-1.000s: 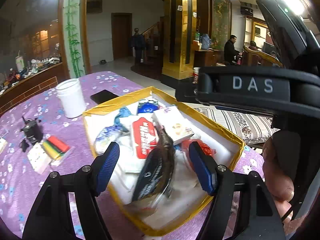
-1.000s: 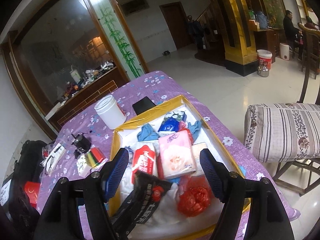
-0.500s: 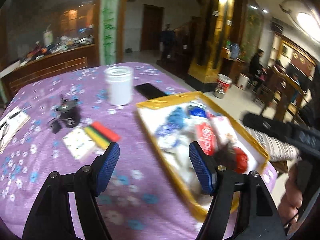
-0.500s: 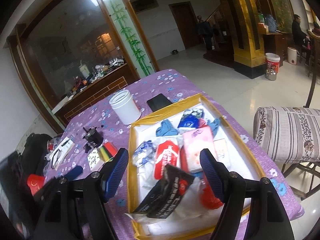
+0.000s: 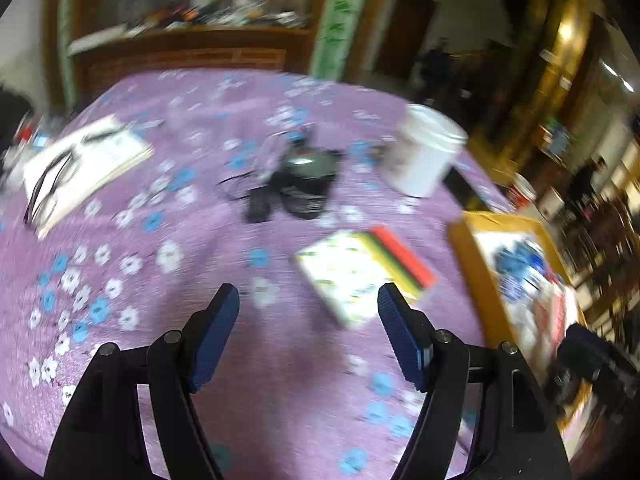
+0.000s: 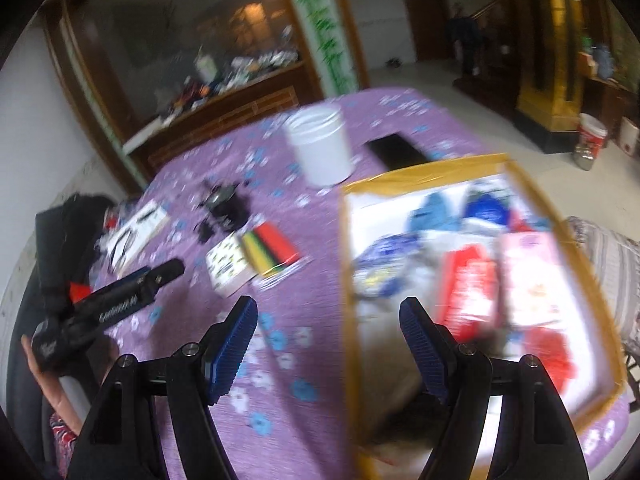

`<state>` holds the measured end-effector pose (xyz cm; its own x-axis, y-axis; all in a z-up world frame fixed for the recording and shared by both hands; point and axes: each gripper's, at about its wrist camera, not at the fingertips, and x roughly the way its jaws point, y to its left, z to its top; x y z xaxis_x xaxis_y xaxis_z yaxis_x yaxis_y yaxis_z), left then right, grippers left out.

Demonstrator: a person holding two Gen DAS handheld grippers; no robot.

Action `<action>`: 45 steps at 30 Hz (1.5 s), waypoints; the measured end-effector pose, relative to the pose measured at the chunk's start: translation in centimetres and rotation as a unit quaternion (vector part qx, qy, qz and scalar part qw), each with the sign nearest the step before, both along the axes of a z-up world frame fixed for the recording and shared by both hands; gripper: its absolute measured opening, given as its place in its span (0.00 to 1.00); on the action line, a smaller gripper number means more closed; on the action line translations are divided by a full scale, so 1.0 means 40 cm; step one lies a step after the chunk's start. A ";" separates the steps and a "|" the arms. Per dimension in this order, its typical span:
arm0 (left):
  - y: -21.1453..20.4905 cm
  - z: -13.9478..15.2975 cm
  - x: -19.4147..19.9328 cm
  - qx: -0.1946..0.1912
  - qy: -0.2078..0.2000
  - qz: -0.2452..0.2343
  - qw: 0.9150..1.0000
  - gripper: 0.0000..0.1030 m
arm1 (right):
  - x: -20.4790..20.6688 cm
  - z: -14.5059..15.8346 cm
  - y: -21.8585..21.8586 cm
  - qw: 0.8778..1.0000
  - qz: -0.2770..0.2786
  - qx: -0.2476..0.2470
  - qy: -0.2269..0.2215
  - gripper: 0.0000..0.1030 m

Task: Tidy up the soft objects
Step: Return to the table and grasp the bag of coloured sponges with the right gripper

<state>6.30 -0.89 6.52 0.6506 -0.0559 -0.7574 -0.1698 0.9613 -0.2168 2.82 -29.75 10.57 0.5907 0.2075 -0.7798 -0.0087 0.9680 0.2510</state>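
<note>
A yellow-rimmed white tray (image 6: 460,168) on the purple flowered tablecloth holds several soft packets: a pink tissue pack (image 6: 528,276), a red packet (image 6: 468,292), blue pouches (image 6: 484,210). The tray also shows at the right of the left wrist view (image 5: 476,276). My left gripper (image 5: 308,316) is open and empty over the cloth, just short of a white packet with coloured strips (image 5: 360,268). My right gripper (image 6: 328,340) is open and empty over the tray's left rim. The left gripper also shows from outside in the right wrist view (image 6: 116,304). Both views are blurred.
A white tub (image 5: 424,152) and a black phone (image 6: 396,152) stand beyond the tray. A small black device with a cable (image 5: 300,184) and a white booklet (image 5: 80,168) lie on the cloth to the left. A striped cushion (image 6: 612,256) lies off the right table edge.
Both grippers have swung left, the left one away from the tray to over the cloth near the strip packet. The right one now sits over the tray's left rim.
</note>
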 end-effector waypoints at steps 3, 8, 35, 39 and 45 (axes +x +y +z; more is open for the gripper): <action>0.057 -0.015 0.012 -0.010 0.016 0.030 0.999 0.69 | 0.070 -0.031 0.084 0.999 0.027 -0.010 0.021 0.74; 0.119 -0.009 -0.001 -0.020 0.012 0.079 0.997 0.69 | 0.187 -0.110 0.181 0.997 0.046 -0.020 0.056 0.73; 0.149 -0.028 0.009 -0.019 0.021 0.117 0.993 0.69 | 0.335 -0.217 0.206 0.996 -0.017 -0.065 0.064 0.73; 0.124 -0.027 0.011 -0.016 0.021 0.096 0.995 0.69 | 0.334 -0.237 0.237 0.995 0.025 -0.077 0.065 0.74; 0.083 -0.027 0.017 -0.007 0.016 0.056 0.998 0.69 | 0.326 -0.263 0.272 0.989 0.050 -0.120 0.070 0.56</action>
